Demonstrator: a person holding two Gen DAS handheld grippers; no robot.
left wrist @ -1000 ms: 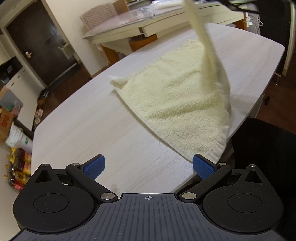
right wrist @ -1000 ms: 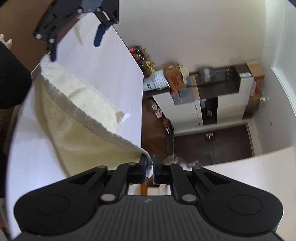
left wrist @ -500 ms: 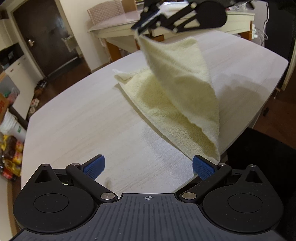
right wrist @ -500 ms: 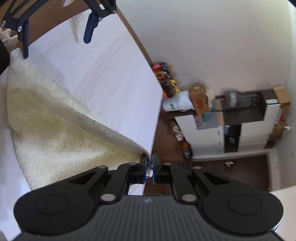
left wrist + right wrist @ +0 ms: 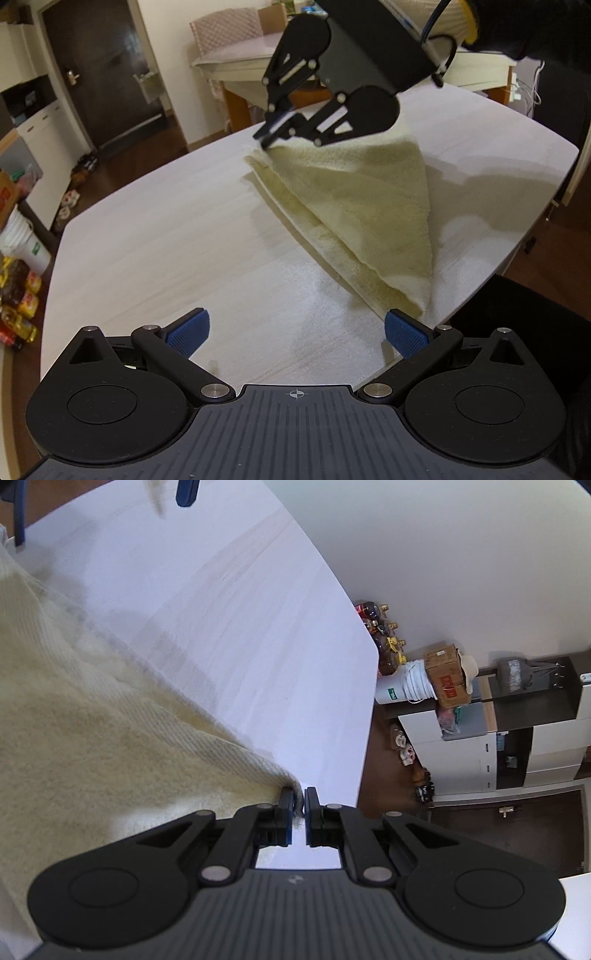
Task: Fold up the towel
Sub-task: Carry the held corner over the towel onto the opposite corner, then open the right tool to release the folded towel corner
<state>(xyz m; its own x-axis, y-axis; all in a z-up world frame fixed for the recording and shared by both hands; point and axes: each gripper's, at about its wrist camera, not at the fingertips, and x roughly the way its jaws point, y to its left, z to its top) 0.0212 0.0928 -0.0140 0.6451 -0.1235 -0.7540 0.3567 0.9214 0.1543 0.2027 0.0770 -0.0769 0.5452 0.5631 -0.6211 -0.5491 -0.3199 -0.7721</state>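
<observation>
A pale yellow towel (image 5: 369,206) lies on the white table (image 5: 166,240), doubled over into a triangle. My right gripper (image 5: 264,142) is shut on one towel corner and holds it just above the towel's far corner on the table. In the right wrist view the right gripper (image 5: 299,801) pinches that corner, with the towel (image 5: 92,720) spreading to the left. My left gripper (image 5: 295,332) stands open over the near table, nothing between its blue pads; its right pad (image 5: 404,334) is close to the towel's near corner.
The table's right edge (image 5: 517,240) drops off beside a dark chair. A second table (image 5: 240,59) stands behind, with a dark door (image 5: 103,66) at the back left. Bottles and a white bucket (image 5: 391,686) sit on the floor beyond the table's far edge.
My right gripper carried the towel corner across and down toward the far corner, laying the top layer over the lower one. The left gripper stayed open and almost in place, rolling slightly.
</observation>
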